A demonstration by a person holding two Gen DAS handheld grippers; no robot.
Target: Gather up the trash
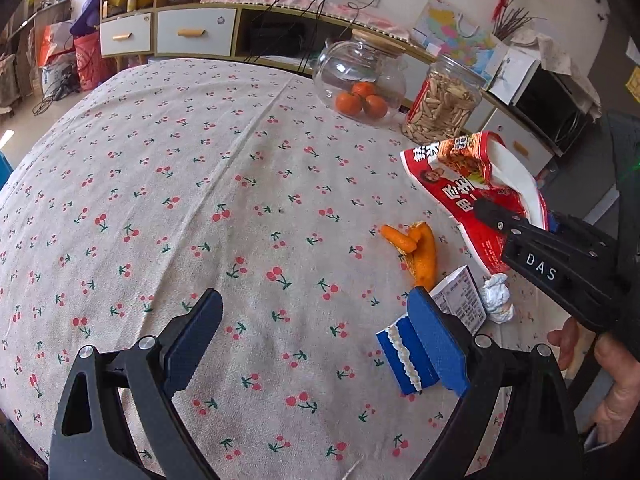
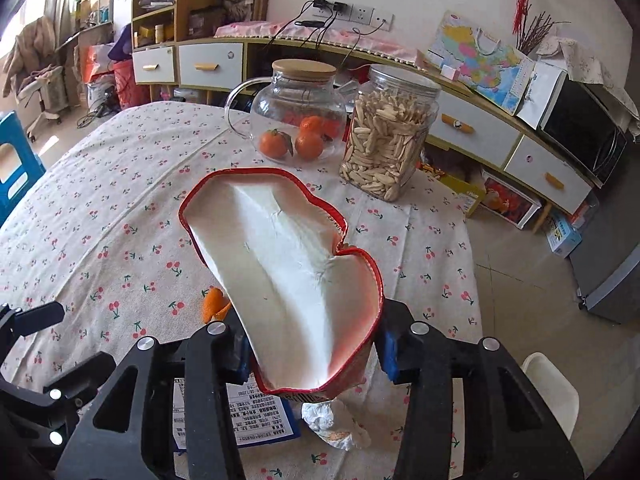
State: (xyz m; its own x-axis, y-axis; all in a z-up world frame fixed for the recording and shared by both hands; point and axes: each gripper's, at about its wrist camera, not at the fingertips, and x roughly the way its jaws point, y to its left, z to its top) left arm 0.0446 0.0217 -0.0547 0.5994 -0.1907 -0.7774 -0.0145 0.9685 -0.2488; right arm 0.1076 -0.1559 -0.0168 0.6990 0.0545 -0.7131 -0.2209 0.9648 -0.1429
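My right gripper (image 2: pixel 314 354) is shut on a crushed red noodle cup (image 2: pixel 288 276) with a white inside, held above the table; it also shows in the left wrist view (image 1: pixel 472 192). My left gripper (image 1: pixel 316 340) is open and empty, low over the cloth. Its right finger (image 1: pixel 436 340) is beside a small blue and white box (image 1: pixel 416 356). Orange peel (image 1: pixel 416 248) lies just beyond. A crumpled white tissue (image 1: pixel 498 298) lies right of the box and shows under the cup (image 2: pixel 334 426) in the right wrist view.
A glass teapot (image 1: pixel 360 76) holding tangerines and a jar of seeds (image 1: pixel 440 104) stand at the table's far edge. The round table (image 1: pixel 160 200) has a cherry-print cloth. A cabinet with drawers (image 2: pixel 208 66) runs along the wall behind.
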